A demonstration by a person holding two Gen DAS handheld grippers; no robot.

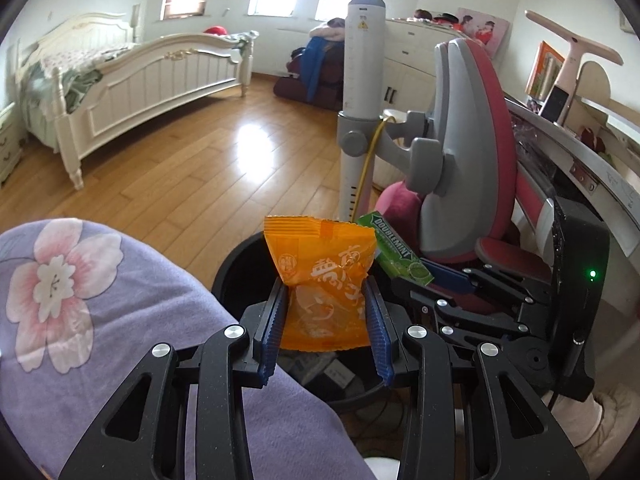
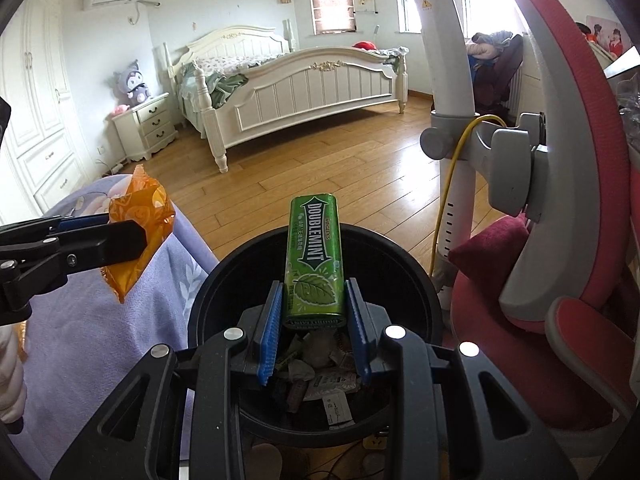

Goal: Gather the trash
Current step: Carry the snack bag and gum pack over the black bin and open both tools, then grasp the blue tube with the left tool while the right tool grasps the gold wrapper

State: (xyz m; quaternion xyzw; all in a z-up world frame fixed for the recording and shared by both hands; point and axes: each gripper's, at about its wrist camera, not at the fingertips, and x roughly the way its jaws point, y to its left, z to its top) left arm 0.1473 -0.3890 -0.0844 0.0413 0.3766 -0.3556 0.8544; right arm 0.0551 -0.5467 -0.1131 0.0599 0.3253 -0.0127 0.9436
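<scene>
Above the black bin (image 2: pixel 224 280), both tilted-down claws pinch trash: left (image 1: pixel 326 316) wrapper (image 1: pixel 320 280), right (image 2: pixel 314 316) gum pack (image 2: pixel 314 252).

Both tools share one build. The left gripper (image 1: pixel 326 320) and the right gripper (image 2: pixel 312 324) have matte black linkage arms pierced by long triangular cut-outs, with round silver screws at the pivots. Each finger carries a blue ribbed pad (image 1: pixel 271 336). Behind its linkage, the right gripper has a black housing (image 1: pixel 580 280) with a small green light and a black cable.
</scene>
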